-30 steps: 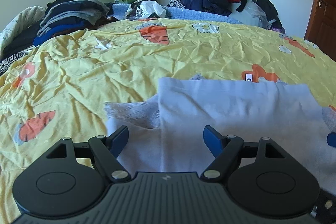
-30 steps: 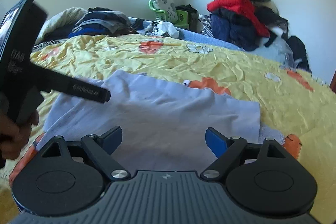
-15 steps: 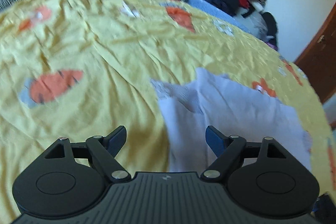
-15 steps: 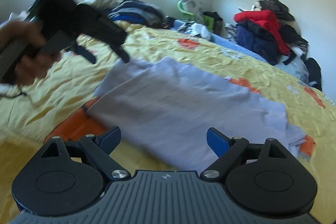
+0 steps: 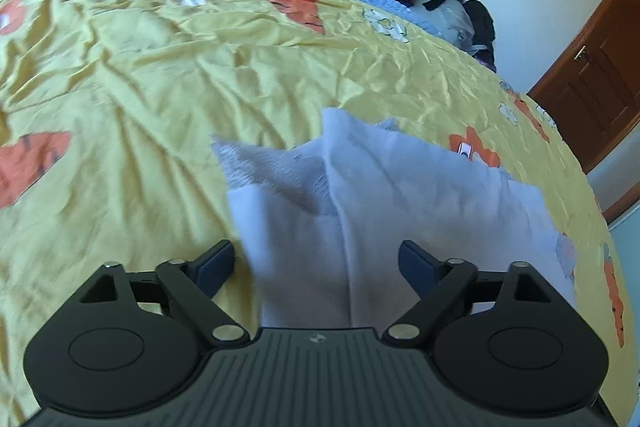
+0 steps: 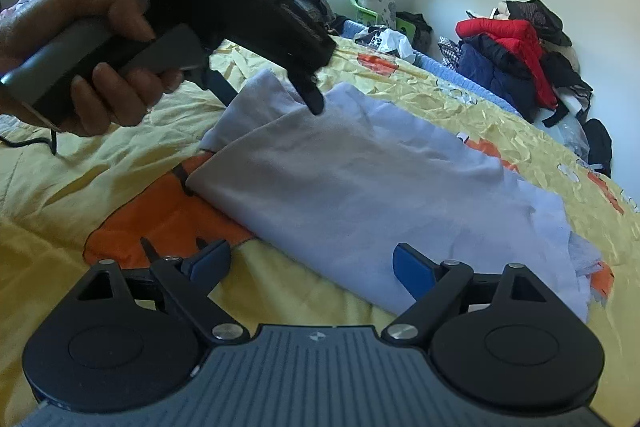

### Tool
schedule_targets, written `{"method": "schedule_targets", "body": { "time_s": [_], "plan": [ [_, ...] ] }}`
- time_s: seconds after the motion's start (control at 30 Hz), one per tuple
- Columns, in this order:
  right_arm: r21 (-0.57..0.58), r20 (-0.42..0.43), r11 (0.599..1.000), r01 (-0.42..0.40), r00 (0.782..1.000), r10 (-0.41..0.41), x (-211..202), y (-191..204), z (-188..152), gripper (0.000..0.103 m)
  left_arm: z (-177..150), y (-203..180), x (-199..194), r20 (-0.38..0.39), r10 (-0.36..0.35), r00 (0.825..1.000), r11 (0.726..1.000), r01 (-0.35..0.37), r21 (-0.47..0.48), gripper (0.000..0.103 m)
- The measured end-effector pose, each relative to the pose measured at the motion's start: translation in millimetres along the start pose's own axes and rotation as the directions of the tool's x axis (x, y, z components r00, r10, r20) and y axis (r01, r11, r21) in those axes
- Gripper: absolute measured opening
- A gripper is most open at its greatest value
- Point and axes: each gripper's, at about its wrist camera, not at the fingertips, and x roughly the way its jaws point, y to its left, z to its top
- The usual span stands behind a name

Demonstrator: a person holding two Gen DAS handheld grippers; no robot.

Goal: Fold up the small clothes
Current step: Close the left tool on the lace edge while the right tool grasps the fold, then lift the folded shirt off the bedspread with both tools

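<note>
Pale lavender garment [image 5: 400, 195] lies folded on yellow carrot-print bedspread [image 5: 140, 99]. Left claw [image 5: 316, 261] jaws apart, just been widening, over garment's near edge, not pressing it. Right claw [image 6: 312, 261] jaws apart, empty, above garment's opposite edge

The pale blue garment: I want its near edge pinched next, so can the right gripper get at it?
Probably yes: the right gripper is open over the pale blue garment, nothing between them.
</note>
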Motion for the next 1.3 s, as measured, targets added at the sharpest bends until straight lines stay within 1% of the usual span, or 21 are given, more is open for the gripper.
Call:
{"method": "schedule_targets", "body": {
  "time_s": [0.07, 0.27, 0.37, 0.43, 0.47, 0.5, 0.53, 0.57, 0.6, 0.63, 0.67, 0.7, 0.73, 0.77, 0.8, 0.83, 0.9, 0.97, 1.07, 1.17, 1.3],
  "plan": [
    [-0.013, 0.003, 1.000, 0.020, 1.000, -0.020, 4.4, 4.6, 4.0, 0.089, 4.2, -1.3, 7.4, 0.010, -0.037, 0.999, 0.999, 0.037, -0.002, 0.100],
    [-0.084, 0.028, 0.994, 0.070, 0.997, -0.068, 18.9, 19.0, 16.4, 0.087, 17.2, -5.6, 25.7, 0.043, -0.091, 0.995, 0.996, 0.091, 0.002, 0.100],
    [-0.153, 0.052, 0.983, 0.102, 0.994, -0.095, 25.6, 32.4, 23.6, 0.079, 23.1, -4.2, 31.9, 0.064, -0.100, 0.993, 0.995, 0.100, -0.006, 0.100],
    [-0.223, 0.074, 0.967, 0.124, 0.991, -0.110, 29.5, 44.3, 26.9, 0.069, 26.9, -3.0, 35.3, 0.078, -0.100, 0.992, 0.994, 0.102, -0.023, 0.100],
    [-0.258, 0.086, 0.956, 0.139, 0.989, -0.120, 31.3, 50.7, 27.8, 0.066, 28.9, -3.5, 36.5, 0.078, -0.100, 0.992, 0.994, 0.102, -0.025, 0.100],
    [-0.295, 0.101, 0.943, 0.156, 0.986, -0.132, 33.1, 57.5, 27.8, 0.061, 31.0, -5.7, 38.2, 0.073, -0.100, 0.992, 0.995, 0.102, -0.020, 0.098],
    [-0.324, 0.111, 0.931, 0.169, 0.984, -0.140, 34.6, 63.8, 27.8, 0.052, 32.3, -9.1, 39.9, 0.067, -0.096, 0.993, 0.995, 0.097, -0.006, 0.088],
    [-0.346, 0.118, 0.922, 0.176, 0.983, -0.143, 35.8, 68.6, 27.4, 0.048, 33.2, -12.7, 41.0, 0.062, -0.084, 0.995, 0.996, 0.083, 0.015, 0.074],
    [-0.361, 0.122, 0.916, 0.175, 0.983, -0.140, 36.9, 72.5, 26.5, 0.039, 34.1, -17.2, 42.3, 0.060, -0.061, 0.996, 0.997, 0.058, 0.044, 0.066],
    [-0.368, 0.123, 0.914, 0.174, 0.983, -0.137, 37.4, 75.0, 26.5, 0.032, 34.8, -19.2, 44.5, 0.048, -0.055, 0.997, 0.997, 0.052, 0.061, 0.049],
    [-0.373, 0.125, 0.912, 0.172, 0.983, -0.134, 37.6, 76.8, 25.7, 0.029, 35.5, -20.2, 47.1, 0.037, -0.050, 0.998, 0.997, 0.047, 0.067, 0.046],
    [-0.377, 0.126, 0.910, 0.172, 0.983, -0.133, 37.8, 77.7, 25.1, 0.027, 35.4, -20.9, 47.4, 0.043, -0.040, 0.998, 0.997, 0.036, 0.074, 0.044],
    [-0.380, 0.125, 0.909, 0.169, 0.984, -0.130, 37.6, 78.1, 24.6, 0.021, 35.7, -21.9, 47.8, 0.042, -0.028, 0.999, 0.996, 0.025, 0.082, 0.034],
    [-0.380, 0.124, 0.911, 0.162, 0.985, -0.124, 37.4, 77.7, 24.7, 0.019, 35.5, -23.1, 47.9, 0.045, -0.009, 0.999, 0.996, 0.005, 0.094, 0.027],
    [-0.375, 0.120, 0.914, 0.153, 0.986, -0.116, 37.1, 76.5, 25.2, 0.017, 34.9, -23.9, 47.6, 0.048, 0.000, 0.999, 0.995, -0.005, 0.103, 0.025],
    [-0.370, 0.117, 0.917, 0.146, 0.987, -0.110, 36.9, 75.0, 25.6, 0.014, 34.1, -24.8, 47.0, 0.052, 0.007, 0.999, 0.994, -0.012, 0.109, 0.018],
    [-0.358, 0.114, 0.924, 0.134, 0.989, -0.099, 36.1, 71.4, 27.0, 0.009, 32.8, -28.1, 44.4, 0.059, 0.023, 0.998, 0.992, -0.030, 0.126, 0.015],
    [-0.336, 0.134, 0.933, 0.128, 0.987, -0.088, 34.4, 65.7, 28.3, 0.008, 32.5, -33.0, 40.2, 0.071, 0.040, 0.997, 0.989, -0.050, 0.143, 0.013],
    [-0.284, 0.153, 0.953, 0.104, 0.986, -0.062, 28.2, 54.1, 30.1, 0.007, 33.3, -43.2, 33.6, 0.089, 0.060, 0.994, 0.982, -0.075, 0.176, 0.012],
    [-0.205, 0.163, 0.976, 0.067, 0.986, -0.033, 19.1, 38.0, 33.1, 0.007, 33.7, -55.0, 26.7, 0.107, 0.087, 0.990, 0.971, -0.108, 0.212, 0.012],
    [-0.113, 0.180, 0.993, 0.023, 0.984, -0.002, 7.0, 17.5, 35.3, 0.007, 34.2, -72.5, 20.9, 0.127, 0.133, 0.983, 0.952, -0.162, 0.258, 0.012]
  ]
}}
